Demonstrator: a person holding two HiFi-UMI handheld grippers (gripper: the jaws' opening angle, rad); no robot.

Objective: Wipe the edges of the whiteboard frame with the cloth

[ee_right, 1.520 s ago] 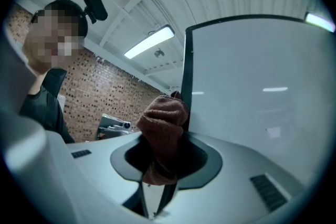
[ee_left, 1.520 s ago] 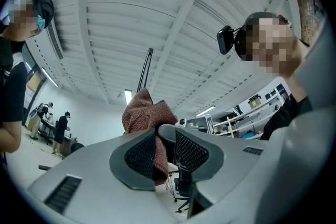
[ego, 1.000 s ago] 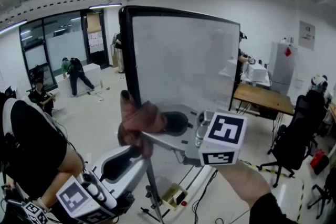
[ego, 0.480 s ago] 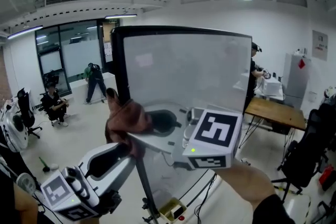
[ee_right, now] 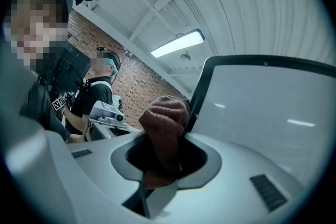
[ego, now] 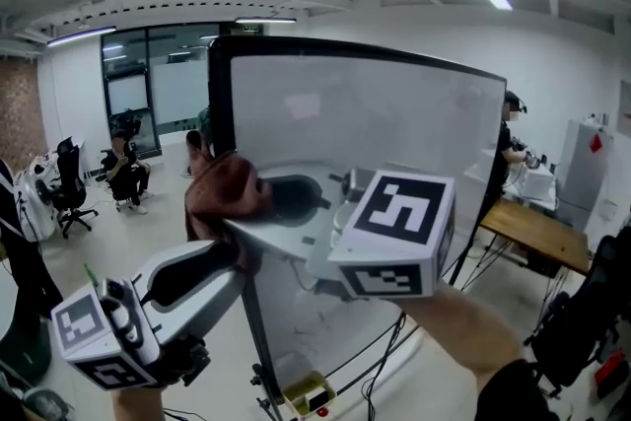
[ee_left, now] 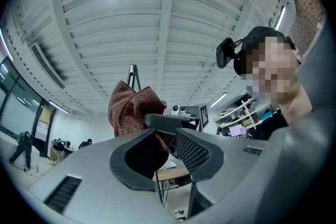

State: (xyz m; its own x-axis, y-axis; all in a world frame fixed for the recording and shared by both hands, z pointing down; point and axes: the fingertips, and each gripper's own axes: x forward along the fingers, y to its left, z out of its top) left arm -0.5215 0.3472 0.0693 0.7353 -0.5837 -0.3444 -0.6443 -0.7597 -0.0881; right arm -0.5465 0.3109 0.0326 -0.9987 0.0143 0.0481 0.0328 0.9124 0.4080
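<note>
The whiteboard stands upright in a black frame (ego: 219, 104). A brown cloth (ego: 222, 197) is pressed against the frame's left edge, about halfway down it. My right gripper (ego: 232, 222) reaches in from the right and is shut on the cloth (ee_right: 165, 123), right beside the frame (ee_right: 202, 86). My left gripper (ego: 239, 256) comes up from the lower left, its jaws closed on the cloth's lower end (ee_left: 131, 107). The left gripper view looks up at the ceiling; the cloth hangs into the left gripper (ee_left: 157, 160).
The board's stand legs and a small yellow object (ego: 306, 394) are on the floor below. Seated people and office chairs (ego: 69, 187) are at the far left. A wooden desk (ego: 537, 232) and a standing person are to the right.
Both grippers and the cloth have moved a little higher along the frame's left edge. The head view has tilted upward, so more ceiling shows.
</note>
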